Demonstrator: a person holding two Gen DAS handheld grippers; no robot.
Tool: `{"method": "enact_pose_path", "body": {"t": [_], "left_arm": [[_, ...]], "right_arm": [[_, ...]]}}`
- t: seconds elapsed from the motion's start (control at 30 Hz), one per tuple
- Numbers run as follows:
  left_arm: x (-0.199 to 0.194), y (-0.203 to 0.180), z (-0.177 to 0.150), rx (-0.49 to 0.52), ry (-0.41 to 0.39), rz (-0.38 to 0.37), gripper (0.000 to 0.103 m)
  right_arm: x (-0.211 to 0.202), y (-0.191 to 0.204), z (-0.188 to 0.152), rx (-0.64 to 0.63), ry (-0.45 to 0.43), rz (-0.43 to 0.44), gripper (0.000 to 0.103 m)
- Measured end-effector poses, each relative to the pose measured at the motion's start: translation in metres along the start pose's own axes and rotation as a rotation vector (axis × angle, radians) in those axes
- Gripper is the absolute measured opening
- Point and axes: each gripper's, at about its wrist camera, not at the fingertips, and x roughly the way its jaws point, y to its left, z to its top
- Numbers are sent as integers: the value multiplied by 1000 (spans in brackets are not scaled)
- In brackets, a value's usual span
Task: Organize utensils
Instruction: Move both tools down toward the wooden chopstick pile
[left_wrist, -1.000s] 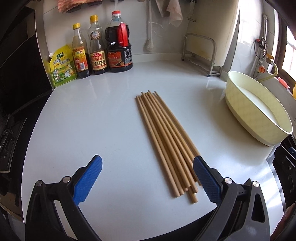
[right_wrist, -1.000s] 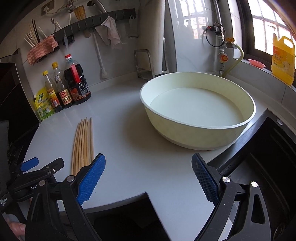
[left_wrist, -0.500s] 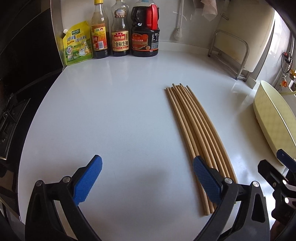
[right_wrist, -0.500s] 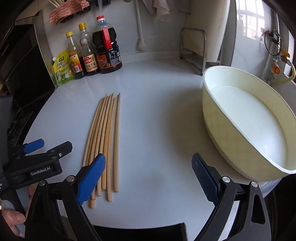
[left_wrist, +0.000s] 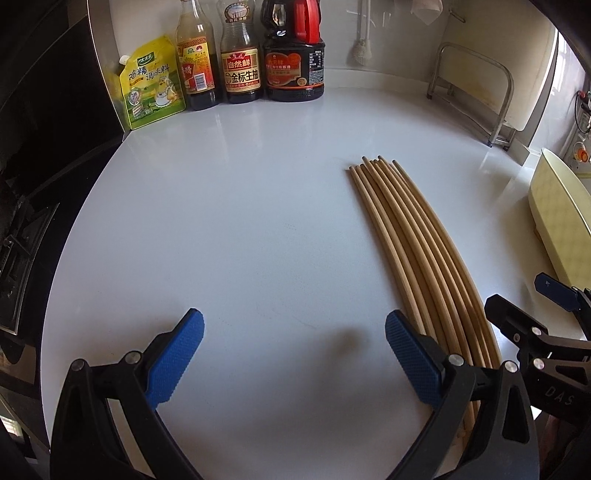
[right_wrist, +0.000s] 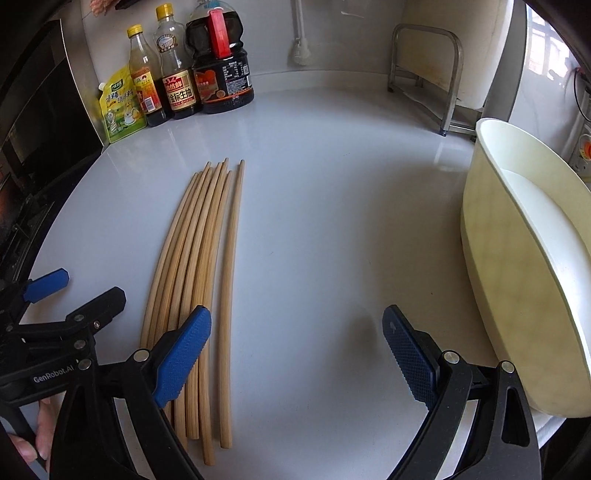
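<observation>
White desk (left_wrist: 258, 221), kitchen corner. Left tongs (left_wrist: 294, 349) and right tongs (right_wrist: 296, 350) both spread apart, empty, low over desk. Wooden chopsticks (right_wrist: 199, 266) lie bundled flat between them, right tongs' left pad over the near ends. Cream basin (right_wrist: 524, 280) at right; sauce bottles (left_wrist: 258, 55) against far wall.

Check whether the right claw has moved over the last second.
Yes. The right claw swung left, from facing the basin toward the chopsticks, which now lie just before its left finger. Both stayed put beside the bottles.
</observation>
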Motion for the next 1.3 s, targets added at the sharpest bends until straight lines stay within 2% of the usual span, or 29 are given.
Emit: {"method": "enact_pose_path", "body": {"t": [0.4,1.07,1.3], "left_arm": [[5,6,5,-19,15,-21,97],[8,-19,1,7,36,-69,97],[11,-17,2,-19,41,-81,98]], "right_arm": [[11,4,1,-77,37,-22,90],[-1,-28,-11,-7,-11,-46,90],[-2,-28,-12,-8,-14,-40,90]]}}
